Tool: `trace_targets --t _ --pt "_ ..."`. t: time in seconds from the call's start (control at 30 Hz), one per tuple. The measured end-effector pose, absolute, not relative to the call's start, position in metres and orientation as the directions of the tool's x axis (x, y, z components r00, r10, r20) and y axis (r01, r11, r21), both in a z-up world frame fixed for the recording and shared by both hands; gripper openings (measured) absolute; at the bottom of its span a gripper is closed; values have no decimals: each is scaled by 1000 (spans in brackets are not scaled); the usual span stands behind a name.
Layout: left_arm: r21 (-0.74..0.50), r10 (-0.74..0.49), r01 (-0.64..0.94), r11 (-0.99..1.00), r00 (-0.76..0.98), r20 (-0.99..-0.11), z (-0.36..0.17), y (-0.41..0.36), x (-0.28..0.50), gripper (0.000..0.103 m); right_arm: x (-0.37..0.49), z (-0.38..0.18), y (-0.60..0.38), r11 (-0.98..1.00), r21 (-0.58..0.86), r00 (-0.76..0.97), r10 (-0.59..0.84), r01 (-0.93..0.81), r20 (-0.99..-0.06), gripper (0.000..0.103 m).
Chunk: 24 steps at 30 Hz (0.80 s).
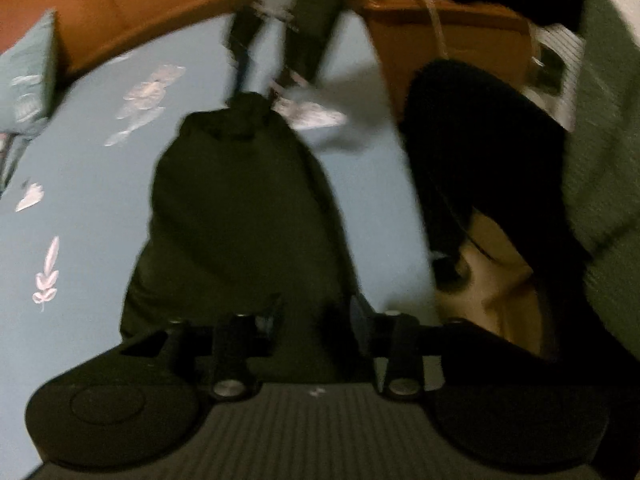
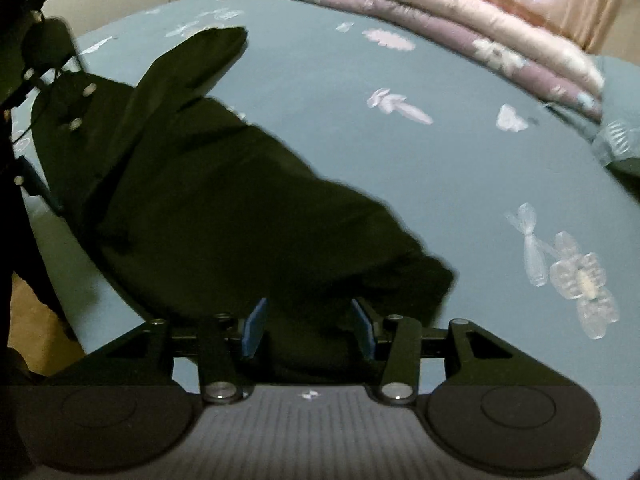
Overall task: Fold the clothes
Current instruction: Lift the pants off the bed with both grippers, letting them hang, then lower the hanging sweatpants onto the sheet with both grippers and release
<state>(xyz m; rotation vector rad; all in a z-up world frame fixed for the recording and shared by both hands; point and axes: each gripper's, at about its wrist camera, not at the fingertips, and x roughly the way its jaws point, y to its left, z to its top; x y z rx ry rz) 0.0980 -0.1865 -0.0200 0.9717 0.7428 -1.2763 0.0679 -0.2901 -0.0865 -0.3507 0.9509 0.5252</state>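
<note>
the dark garment is seen partly folded on the bed — released by both parted hand-held grippers, left and right — further folds judged outstanding.

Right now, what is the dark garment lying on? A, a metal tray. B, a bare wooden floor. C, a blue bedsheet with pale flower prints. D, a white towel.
C: the dark garment lies spread on a blue bedsheet printed with pale flowers and leaves.
</note>
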Motion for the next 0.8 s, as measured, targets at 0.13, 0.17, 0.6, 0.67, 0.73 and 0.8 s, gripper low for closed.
trace_targets --t 0.13,0.17,0.6,0.67,0.73,0.8 --pt "154 -376 987 47 161 -913 -63 -204 104 37 62 -115 -282 802 -102 433 207 -588 -877 52" --pt "136 -360 989 64 150 -921 -75 -207 105 37 59 -118 -281 797 -109 432 201 -593 -879 52" --pt "97 -469 990 99 132 -873 -52 -192 107 51 78 -72 -262 859 -19 608 346 -511 -714 62" --pt "95 -486 980 176 171 -857 -48 -185 124 51 102 -74 -261 893 78 622 368 -442 -691 63" --pt "89 -477 960 264 211 -853 -52 -177 146 51 126 -84 -263 916 191 619 381 -352 -687 63" --pt "69 -453 931 358 238 -859 -58 -168 167 51 144 -103 -269 924 292 599 383 -248 -703 63"
